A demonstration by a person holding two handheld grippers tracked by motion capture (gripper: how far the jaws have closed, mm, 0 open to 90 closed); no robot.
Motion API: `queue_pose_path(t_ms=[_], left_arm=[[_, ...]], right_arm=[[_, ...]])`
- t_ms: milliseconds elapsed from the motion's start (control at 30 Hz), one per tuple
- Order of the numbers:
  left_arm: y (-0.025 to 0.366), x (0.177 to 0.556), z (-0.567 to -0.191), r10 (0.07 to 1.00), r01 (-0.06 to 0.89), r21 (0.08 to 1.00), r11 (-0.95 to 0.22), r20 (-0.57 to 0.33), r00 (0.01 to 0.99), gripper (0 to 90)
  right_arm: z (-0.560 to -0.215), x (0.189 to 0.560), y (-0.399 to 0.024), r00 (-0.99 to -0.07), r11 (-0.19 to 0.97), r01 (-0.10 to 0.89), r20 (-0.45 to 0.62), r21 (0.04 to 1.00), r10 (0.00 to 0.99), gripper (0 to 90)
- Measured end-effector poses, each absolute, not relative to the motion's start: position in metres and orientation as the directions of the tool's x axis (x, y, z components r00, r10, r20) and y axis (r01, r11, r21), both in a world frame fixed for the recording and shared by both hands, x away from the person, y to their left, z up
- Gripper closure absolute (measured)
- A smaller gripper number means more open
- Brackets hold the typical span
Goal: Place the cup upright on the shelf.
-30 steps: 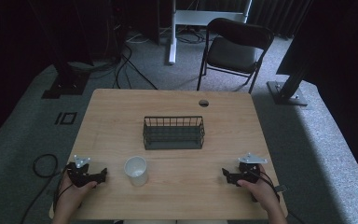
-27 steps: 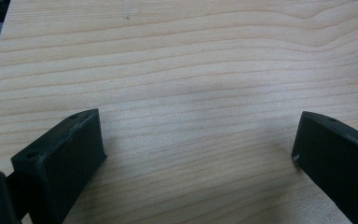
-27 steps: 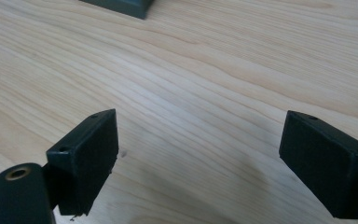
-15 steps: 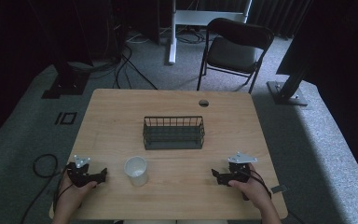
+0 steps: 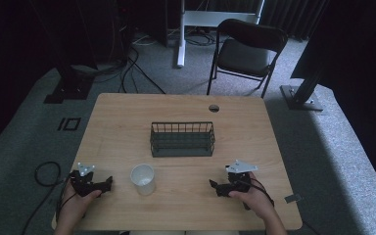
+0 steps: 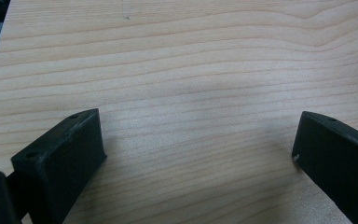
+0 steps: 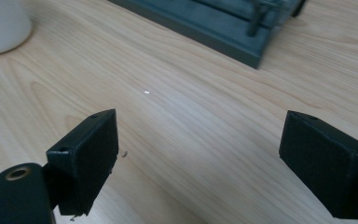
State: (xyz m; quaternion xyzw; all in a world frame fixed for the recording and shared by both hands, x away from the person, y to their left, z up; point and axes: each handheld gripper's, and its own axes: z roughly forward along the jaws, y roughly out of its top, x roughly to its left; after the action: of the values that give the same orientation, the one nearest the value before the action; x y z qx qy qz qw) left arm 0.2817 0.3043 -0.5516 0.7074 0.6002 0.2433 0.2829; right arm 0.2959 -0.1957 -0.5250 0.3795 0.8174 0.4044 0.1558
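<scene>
Dim, dark-edged room — soft close-up blur

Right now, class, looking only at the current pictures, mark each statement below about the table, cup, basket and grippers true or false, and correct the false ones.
1. The white cup stands inside the wire basket. False: it stands on the table, in front of the basket.
2. The left gripper has its jaws wide apart. True.
3. The right gripper is clamped on the cup. False: it is open with nothing between its jaws.
4. The basket holds nothing. True.
5. A folding chair stands beyond the table. True.
</scene>
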Motion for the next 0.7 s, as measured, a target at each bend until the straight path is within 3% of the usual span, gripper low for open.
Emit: queue_pose_path(t_ms=[700], left_arm=[[0.304,0.282,-0.552,0.986,0.711,0.692,-0.126,0.005,0.169,2.4]], right_arm=[[-0.520,0.289,-0.145,-0.782,0.433,0.414,0.070,0.801,0.619,11.4]])
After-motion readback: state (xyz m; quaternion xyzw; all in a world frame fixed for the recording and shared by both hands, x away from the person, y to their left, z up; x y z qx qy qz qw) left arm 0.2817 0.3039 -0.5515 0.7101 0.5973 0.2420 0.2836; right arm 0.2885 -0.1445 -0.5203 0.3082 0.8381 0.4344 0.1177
